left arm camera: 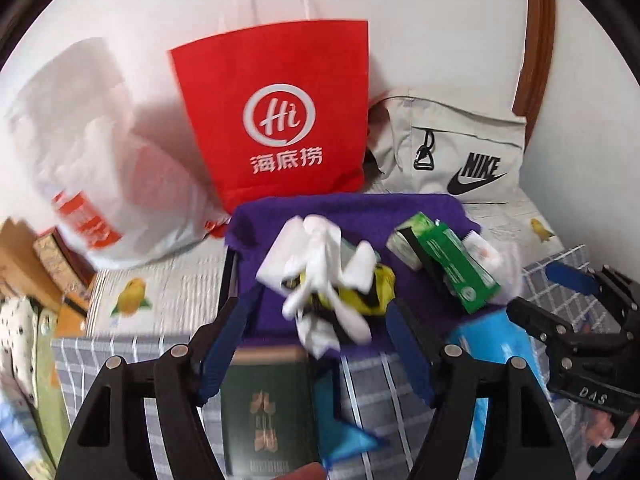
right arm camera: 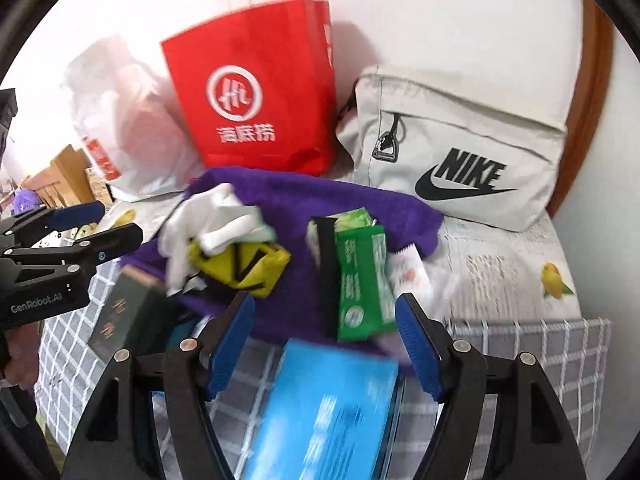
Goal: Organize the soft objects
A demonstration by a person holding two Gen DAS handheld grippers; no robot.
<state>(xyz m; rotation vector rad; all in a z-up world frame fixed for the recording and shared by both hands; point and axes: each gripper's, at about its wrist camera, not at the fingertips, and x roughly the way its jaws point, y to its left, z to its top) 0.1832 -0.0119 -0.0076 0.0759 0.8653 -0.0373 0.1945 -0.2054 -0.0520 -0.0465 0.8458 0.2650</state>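
A purple towel (left arm camera: 360, 212) (right arm camera: 320, 200) lies on the bed with a pile on it: white gloves (left arm camera: 320, 264) (right arm camera: 216, 220), a yellow-and-black pouch (left arm camera: 372, 288) (right arm camera: 240, 264) and a green packet (left arm camera: 452, 268) (right arm camera: 360, 280). My left gripper (left arm camera: 320, 336) is open, its fingers either side of the gloves and pouch, just short of them. My right gripper (right arm camera: 324, 344) is open over a blue box (right arm camera: 324, 412) (left arm camera: 492, 344), just short of the green packet. Each gripper also shows in the other view, the right one (left arm camera: 560, 300) and the left one (right arm camera: 96, 224).
A red paper bag (left arm camera: 280, 112) (right arm camera: 256, 84), a white plastic bag (left arm camera: 92, 160) (right arm camera: 128, 120) and a beige Nike bag (left arm camera: 452, 148) (right arm camera: 460, 144) stand against the wall behind. A dark green box (left arm camera: 268, 408) (right arm camera: 124, 316) lies on the checked blanket (left arm camera: 380, 400).
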